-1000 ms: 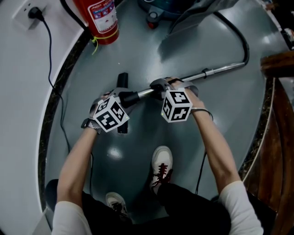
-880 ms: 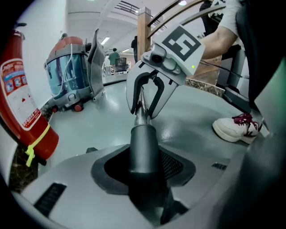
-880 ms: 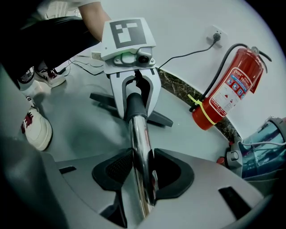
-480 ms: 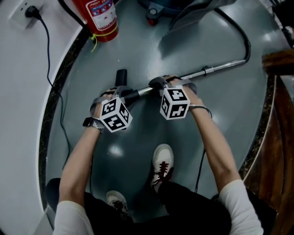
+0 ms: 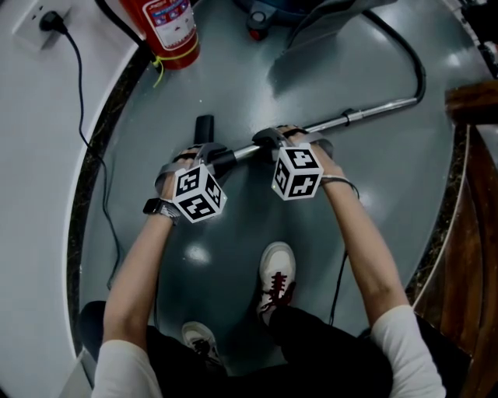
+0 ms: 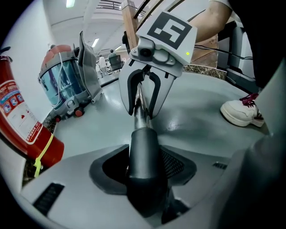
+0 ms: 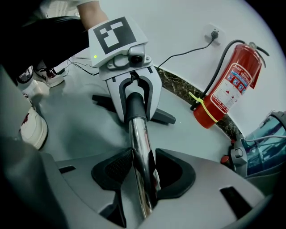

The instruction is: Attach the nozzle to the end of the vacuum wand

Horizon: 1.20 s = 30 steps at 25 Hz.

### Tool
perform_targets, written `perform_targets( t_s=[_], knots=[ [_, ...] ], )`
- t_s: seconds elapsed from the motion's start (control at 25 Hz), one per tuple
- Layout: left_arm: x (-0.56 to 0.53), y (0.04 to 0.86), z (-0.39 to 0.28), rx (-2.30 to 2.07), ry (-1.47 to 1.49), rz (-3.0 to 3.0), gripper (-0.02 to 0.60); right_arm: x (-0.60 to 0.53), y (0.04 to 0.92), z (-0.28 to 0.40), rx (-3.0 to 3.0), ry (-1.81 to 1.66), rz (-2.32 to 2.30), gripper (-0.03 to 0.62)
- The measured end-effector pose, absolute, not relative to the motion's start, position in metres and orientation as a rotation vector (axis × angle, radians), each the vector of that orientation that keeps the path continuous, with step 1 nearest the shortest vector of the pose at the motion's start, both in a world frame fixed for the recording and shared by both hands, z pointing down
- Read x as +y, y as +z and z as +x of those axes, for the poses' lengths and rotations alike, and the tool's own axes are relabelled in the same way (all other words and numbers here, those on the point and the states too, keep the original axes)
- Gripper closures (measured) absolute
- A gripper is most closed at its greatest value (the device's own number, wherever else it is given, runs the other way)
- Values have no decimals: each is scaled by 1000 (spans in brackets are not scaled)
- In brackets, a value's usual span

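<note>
Left hand-held gripper [image 5: 204, 167] pinches nozzle [image 5: 205, 126], right [image 5: 274, 144] wand [image 5: 350, 120], jaws just widening; open floor [image 5: 327, 70] around.

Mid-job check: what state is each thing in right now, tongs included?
left tongs: closed on the neck of the nozzle, jaws just easing wider.
right tongs: closed on the wand, jaws just easing wider.
nozzle: neck sleeved over the wand's end.
wand: tip inside the nozzle's neck.
plug: in the wall socket.
fire extinguisher: standing upright.
</note>
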State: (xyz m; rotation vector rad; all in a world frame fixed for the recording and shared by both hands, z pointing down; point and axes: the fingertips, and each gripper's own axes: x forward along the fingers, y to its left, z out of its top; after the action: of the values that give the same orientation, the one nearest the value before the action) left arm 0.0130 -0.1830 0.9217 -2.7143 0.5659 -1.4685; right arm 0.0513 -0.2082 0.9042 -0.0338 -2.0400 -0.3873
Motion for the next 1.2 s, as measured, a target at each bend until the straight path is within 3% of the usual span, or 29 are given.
perform_targets(
  t_s=[0.24,0.92,1.2],
  knots=[
    [-185,916,10,571,-1442,-2750,344,-207,908,56,-2041,-375,-49,397],
    [-171,895,-30,362,-1450,-2827,333,-213,875,80,-2205,-92,240,376],
    [-182,853,-21,532,-1280,-2959,416,-204,835,85,-2309,67,508,418]
  ],
)
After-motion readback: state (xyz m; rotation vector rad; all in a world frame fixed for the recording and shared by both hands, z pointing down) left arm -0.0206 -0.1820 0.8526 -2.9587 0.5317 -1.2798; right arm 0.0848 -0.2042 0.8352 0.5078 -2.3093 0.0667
